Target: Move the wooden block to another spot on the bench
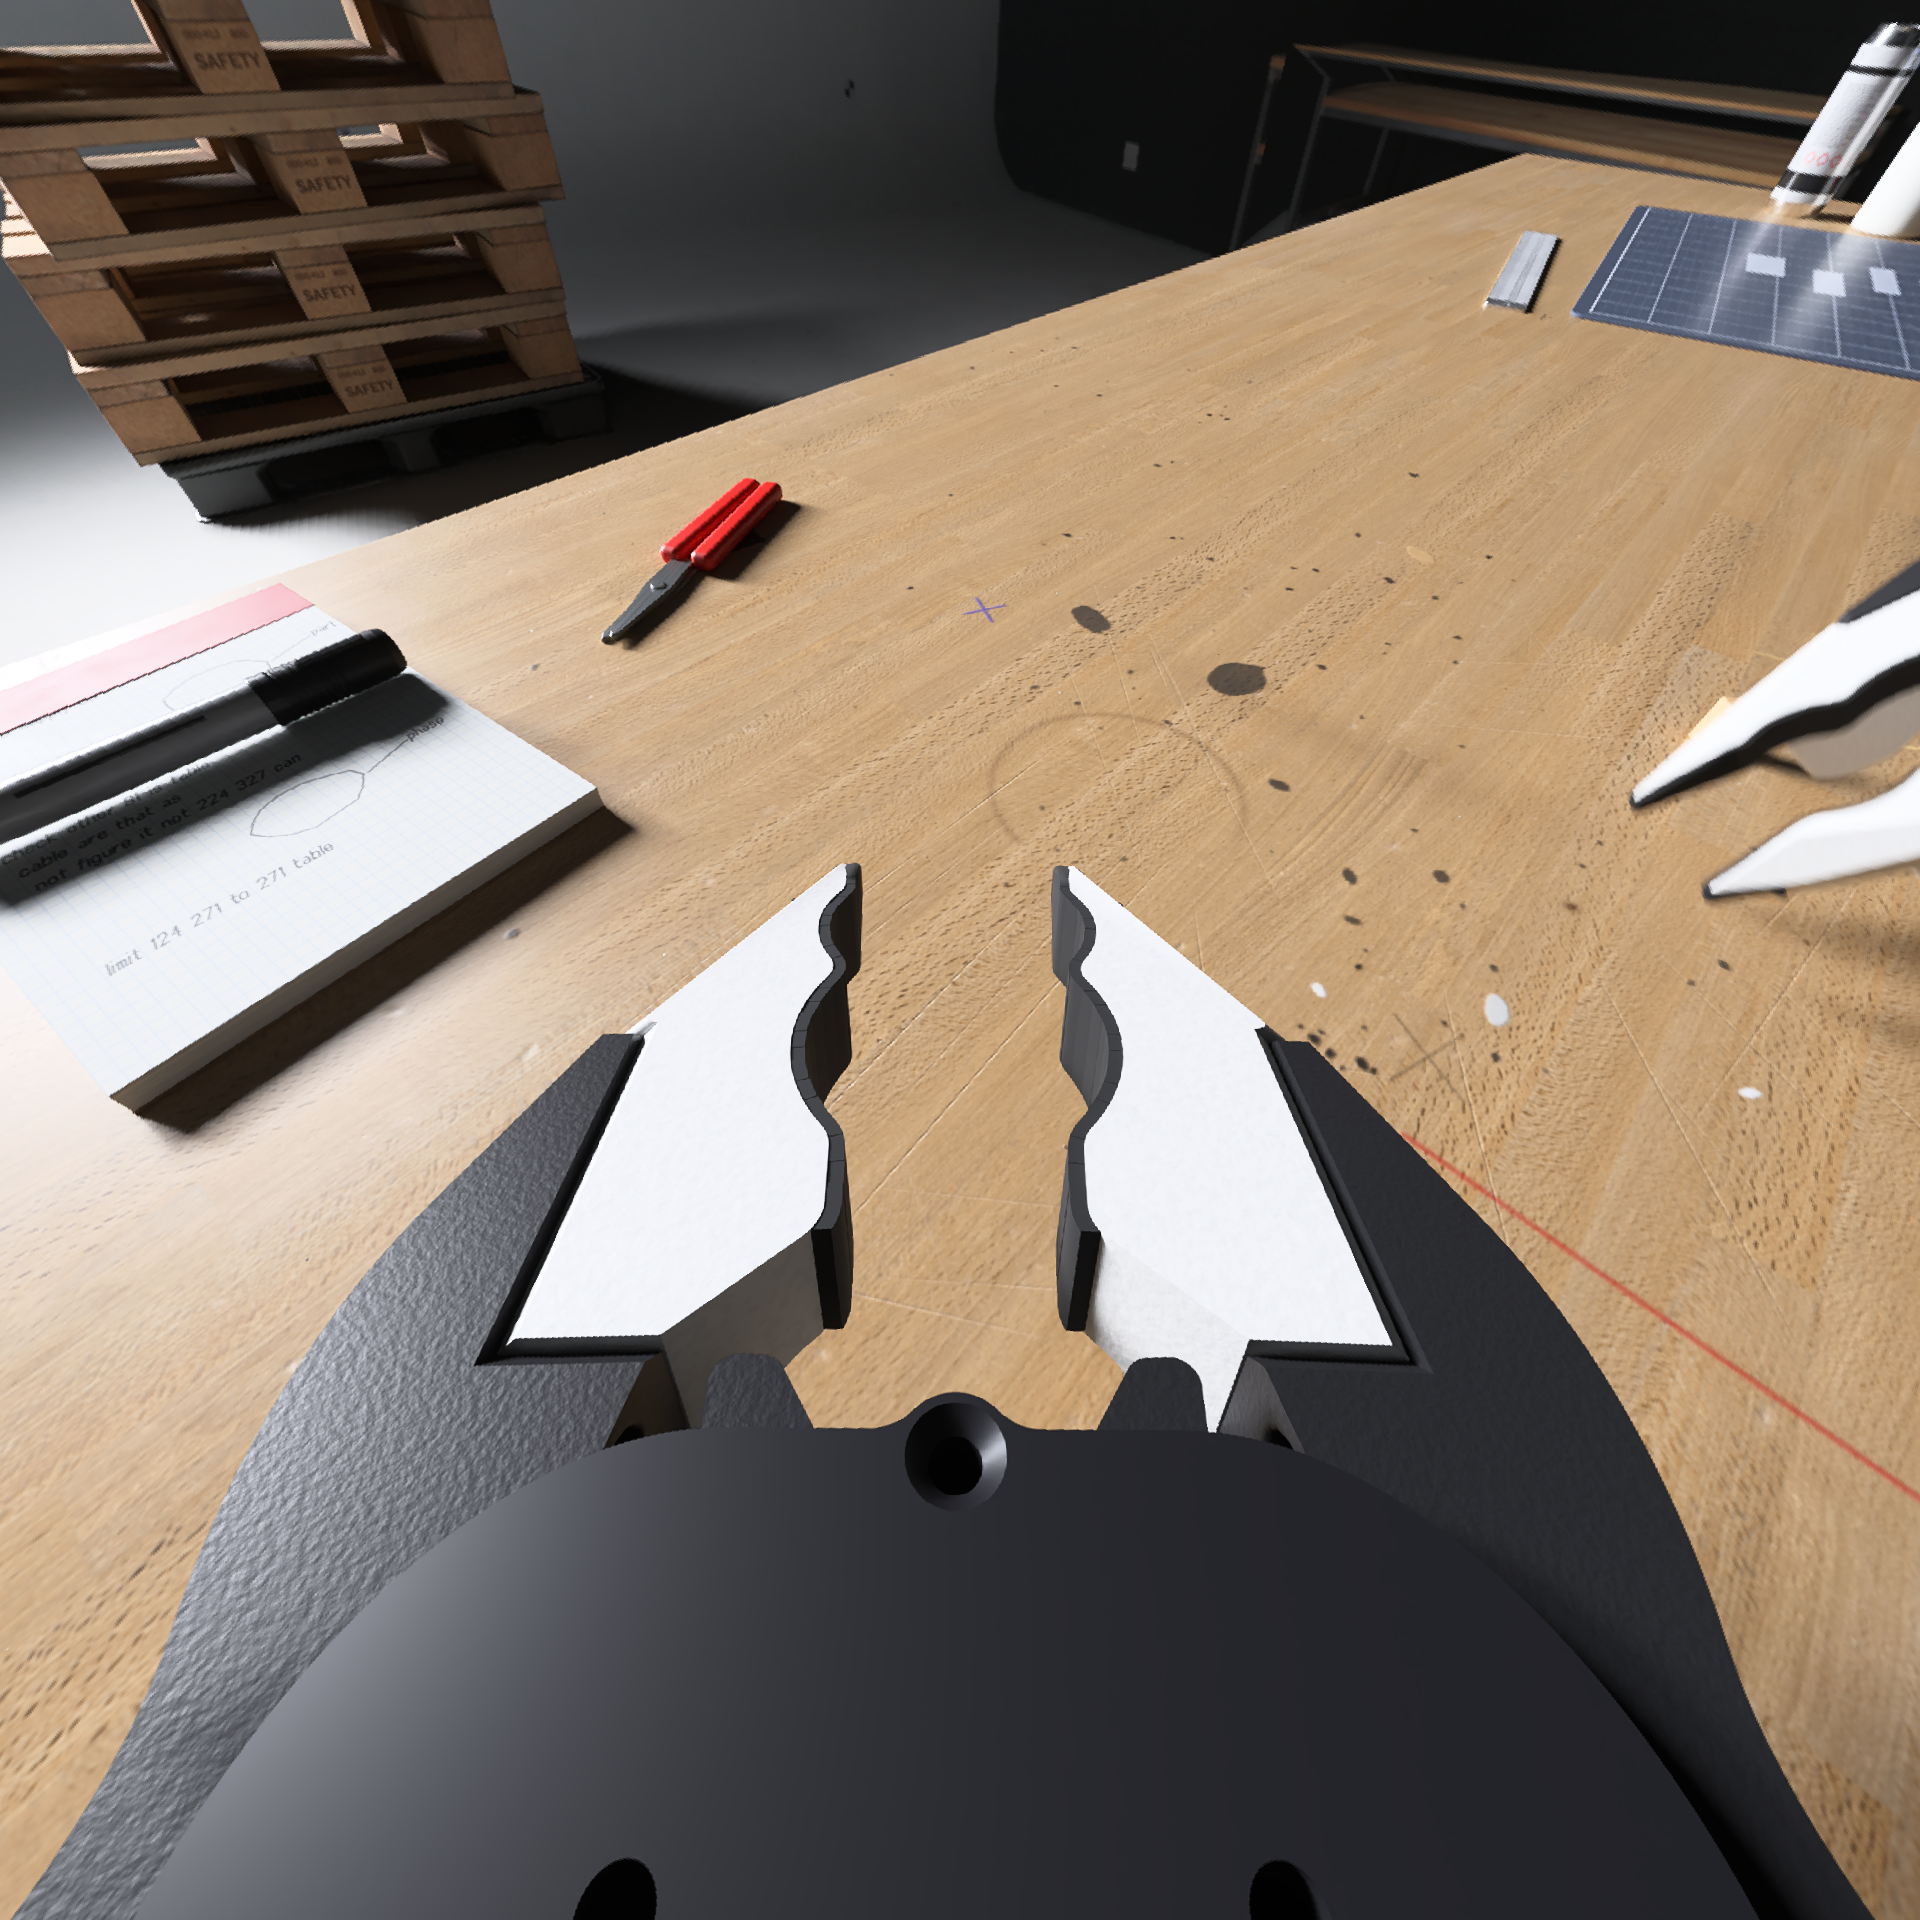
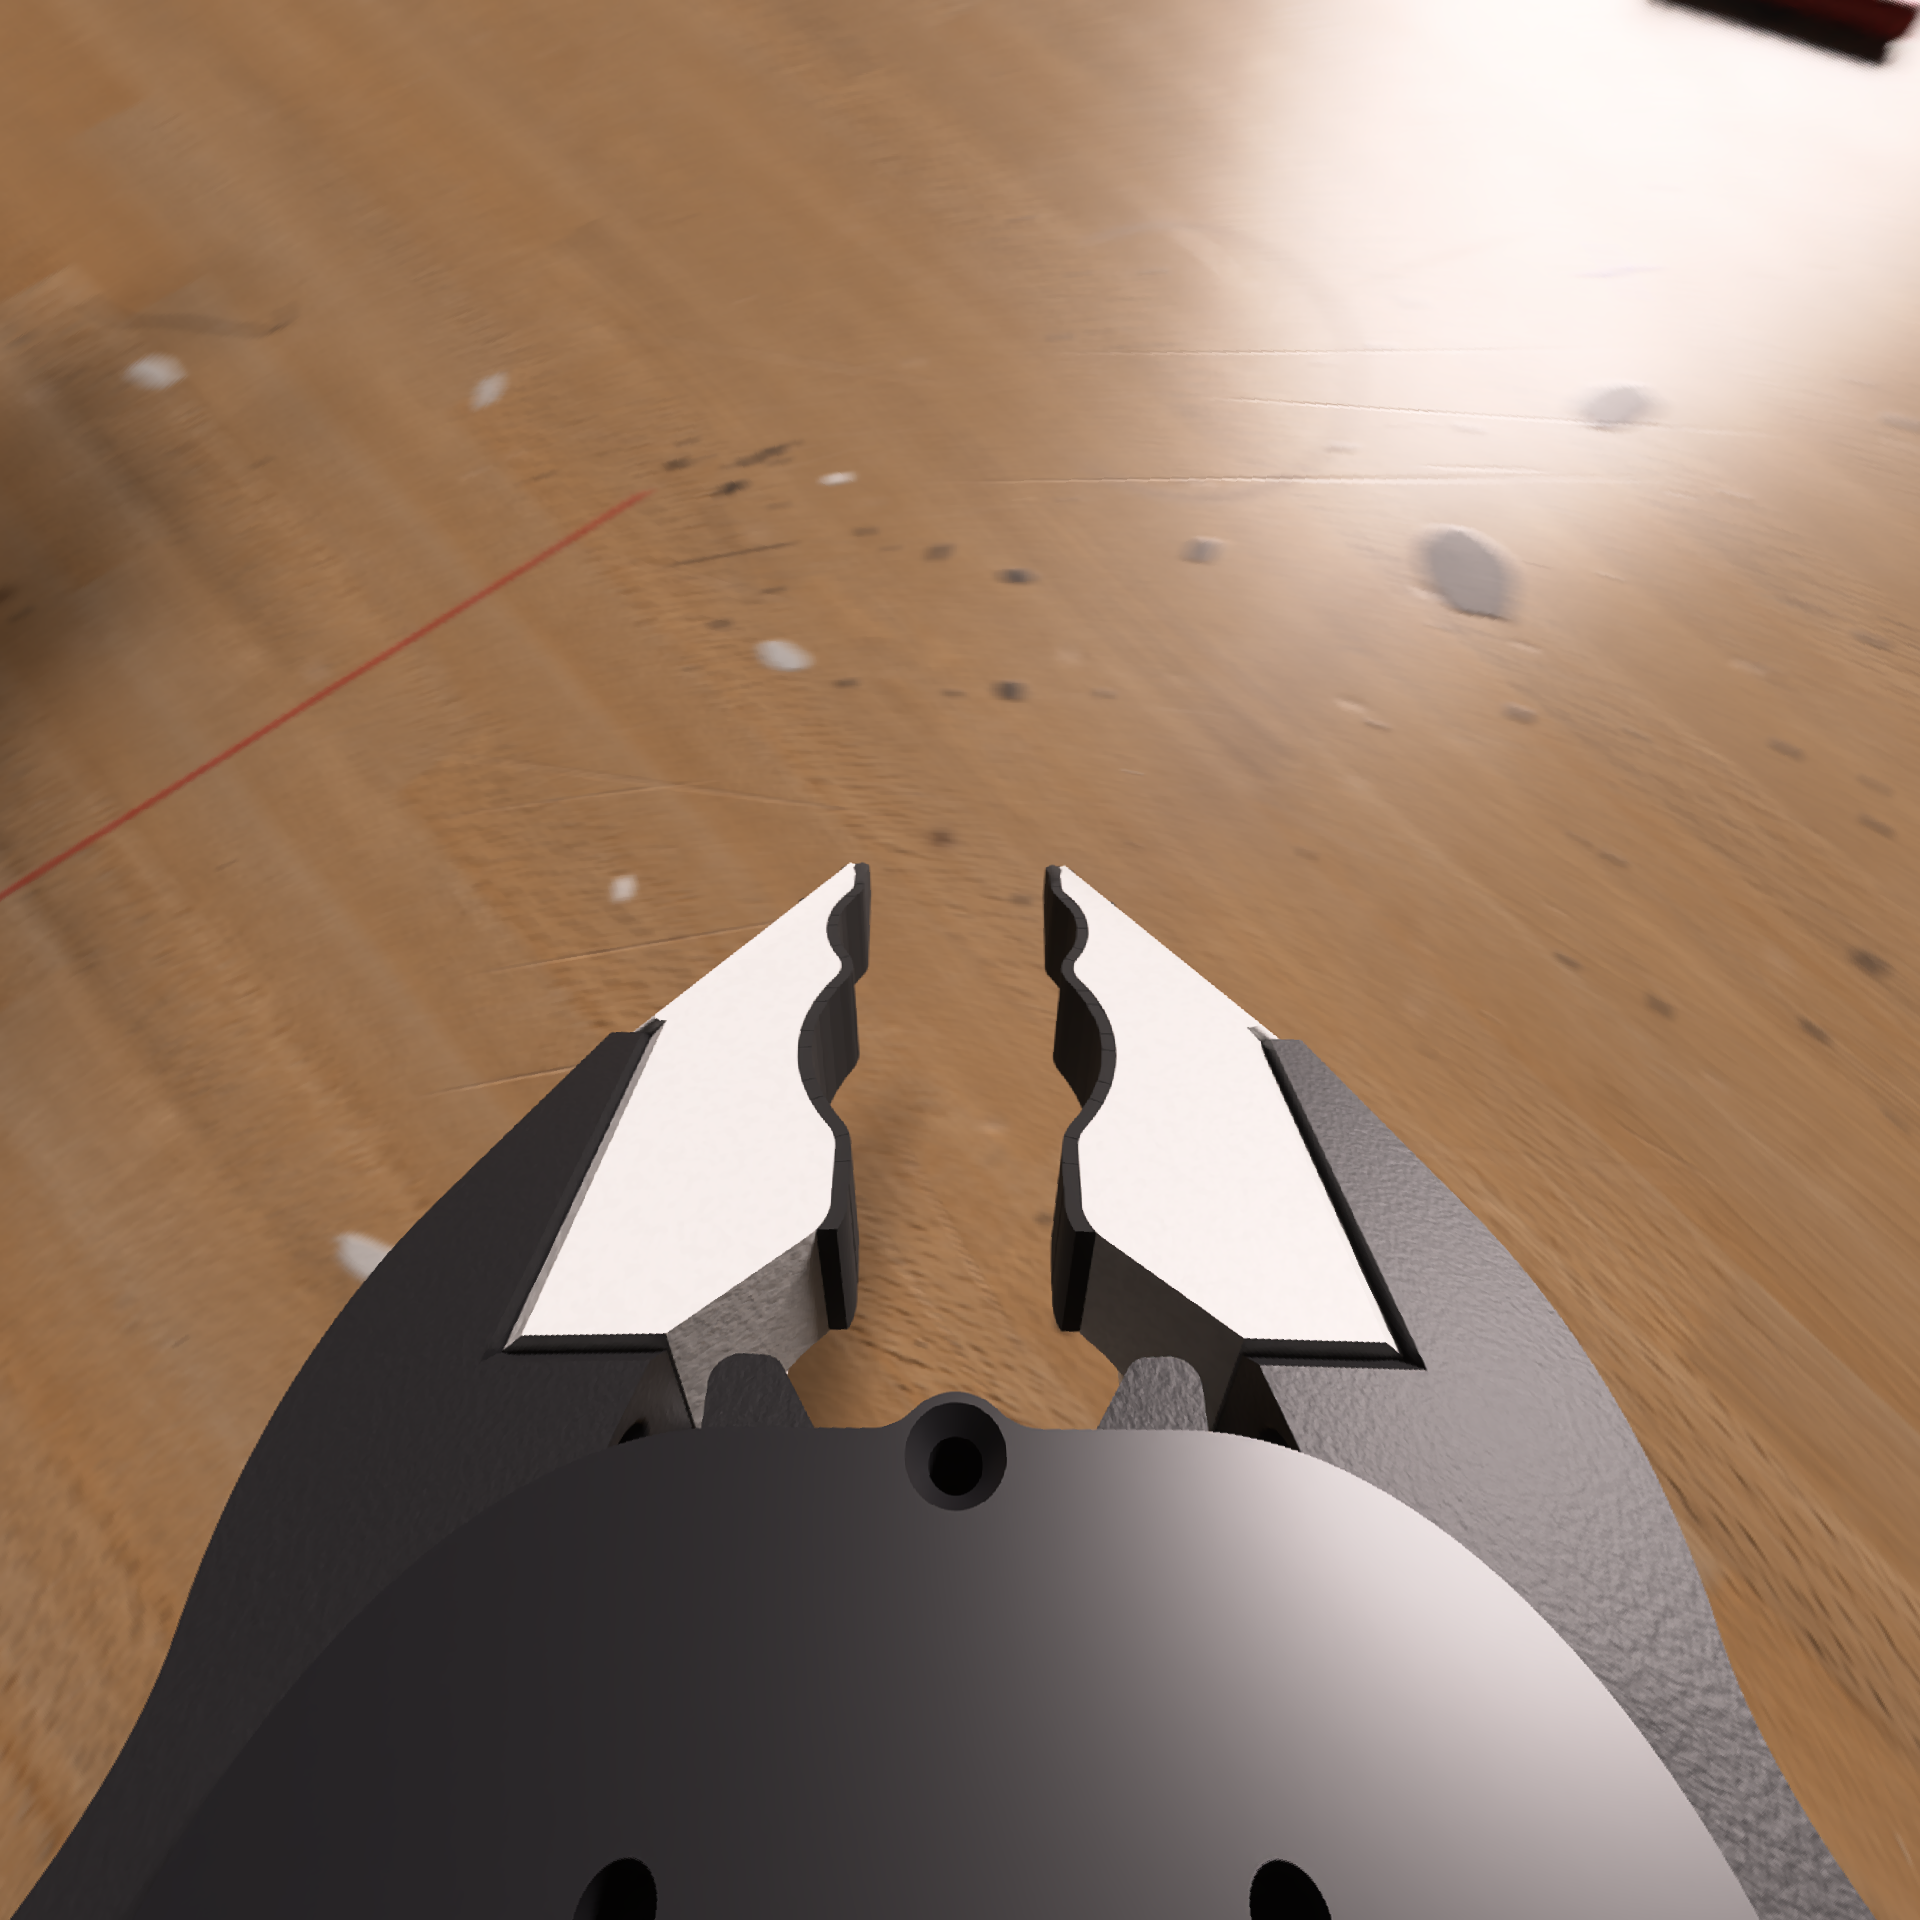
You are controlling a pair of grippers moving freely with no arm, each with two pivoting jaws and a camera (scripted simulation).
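Observation:
I cannot make out the wooden block for certain. A small tan sliver (image 1: 1707,719) shows just behind the upper finger of my right gripper in the left wrist view; it may be the block. My left gripper (image 1: 956,871) is open and empty, low over the wooden bench (image 1: 1143,447). My right gripper (image 2: 956,868) is open and empty, close above the stained bench top (image 2: 935,312). It also shows at the right edge of the left wrist view (image 1: 1673,844), fingers pointing left, tips near the bench.
A notepad (image 1: 312,894) with a black marker (image 1: 208,717) lies at the left. Red-handled pliers (image 1: 696,556) lie farther back. A metal bar (image 1: 1523,270), a dark cutting mat (image 1: 1766,286) and a can (image 1: 1844,125) are far right. Stacked pallets (image 1: 301,239) stand beyond the bench edge.

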